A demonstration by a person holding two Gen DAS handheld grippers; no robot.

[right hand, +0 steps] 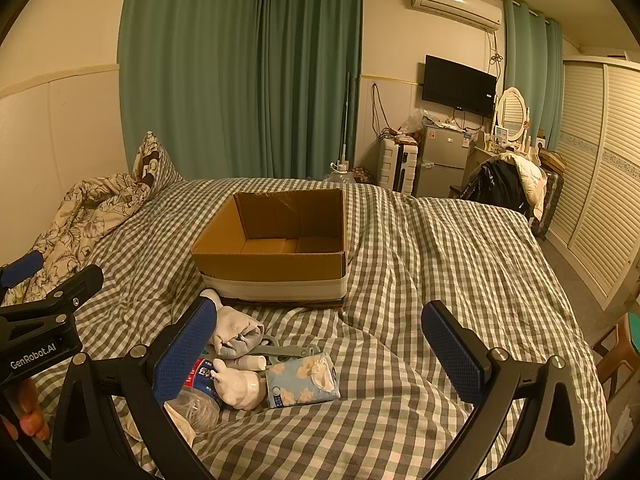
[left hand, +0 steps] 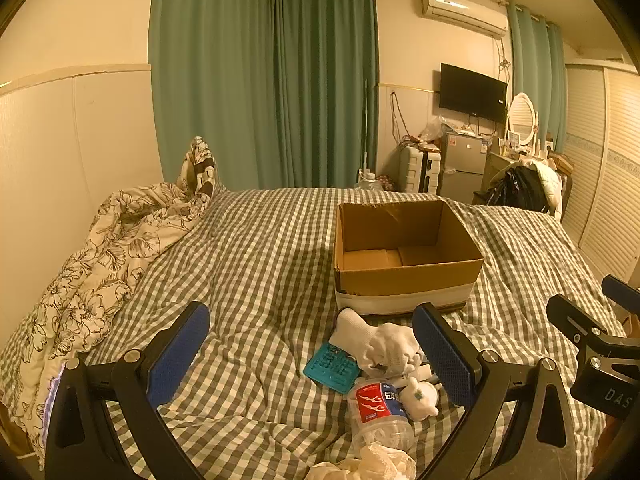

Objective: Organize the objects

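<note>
An open, empty cardboard box stands on the checked bed; it also shows in the right wrist view. In front of it lies a pile: a white sock, a teal card, a crushed plastic bottle with a red label, a small white figurine and pale cloth. The right wrist view adds a blue floral tissue pack, grey scissors, the sock, the bottle and the figurine. My left gripper is open above the pile. My right gripper is open, empty, just right of the pile.
A floral quilt and a pillow lie along the left wall. Green curtains hang behind the bed. A fridge, a suitcase, a chair with clothes and louvred wardrobe doors stand at the right.
</note>
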